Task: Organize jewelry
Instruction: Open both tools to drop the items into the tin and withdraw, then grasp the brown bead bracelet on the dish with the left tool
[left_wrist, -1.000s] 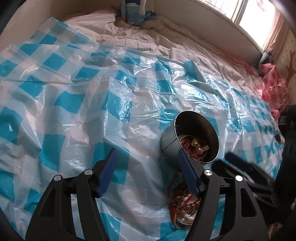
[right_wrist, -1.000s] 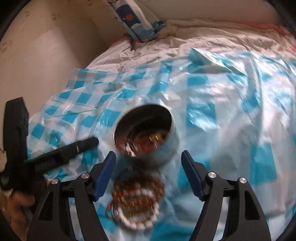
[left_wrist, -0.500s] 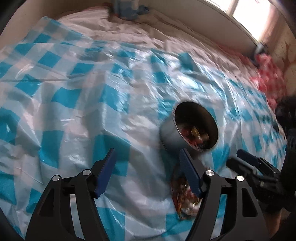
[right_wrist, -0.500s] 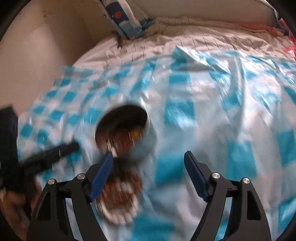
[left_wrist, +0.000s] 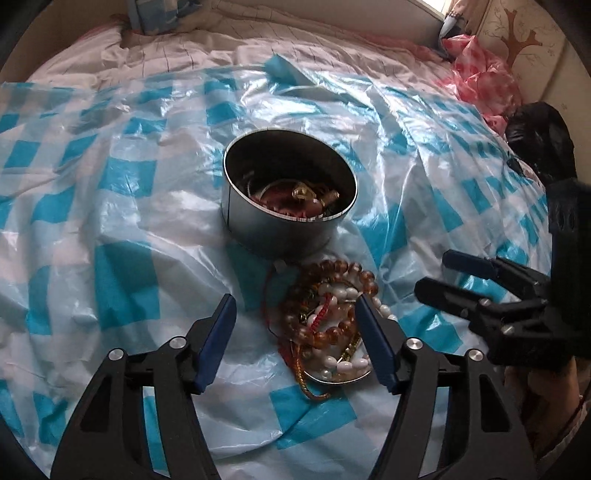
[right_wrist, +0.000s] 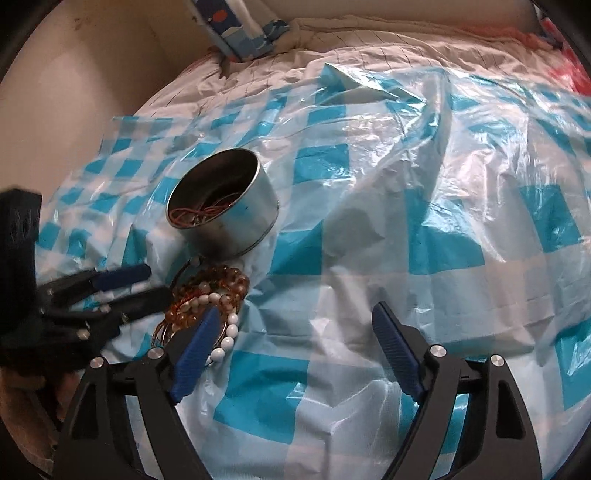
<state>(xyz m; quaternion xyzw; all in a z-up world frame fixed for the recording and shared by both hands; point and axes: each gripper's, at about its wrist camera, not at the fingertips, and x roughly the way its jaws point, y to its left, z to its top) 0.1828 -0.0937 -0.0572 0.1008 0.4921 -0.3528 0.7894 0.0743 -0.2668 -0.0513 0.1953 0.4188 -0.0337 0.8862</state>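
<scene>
Left wrist: bracelets (left_wrist: 328, 314) partly tool-hidden

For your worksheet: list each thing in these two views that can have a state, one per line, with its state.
Metal tin: upright, lidless, holding jewelry.
Bead bracelets: heaped outside the tin, beside its base.
Plastic sheet: spread out, wrinkled.
Left gripper: open, jaws just closing slightly, holding nothing.
Right gripper: open, jaws just widening, holding nothing.

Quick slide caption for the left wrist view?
Left tongs open over a bead pile beside a tin of jewelry on blue-checked plastic; right tongs alongside.
</scene>
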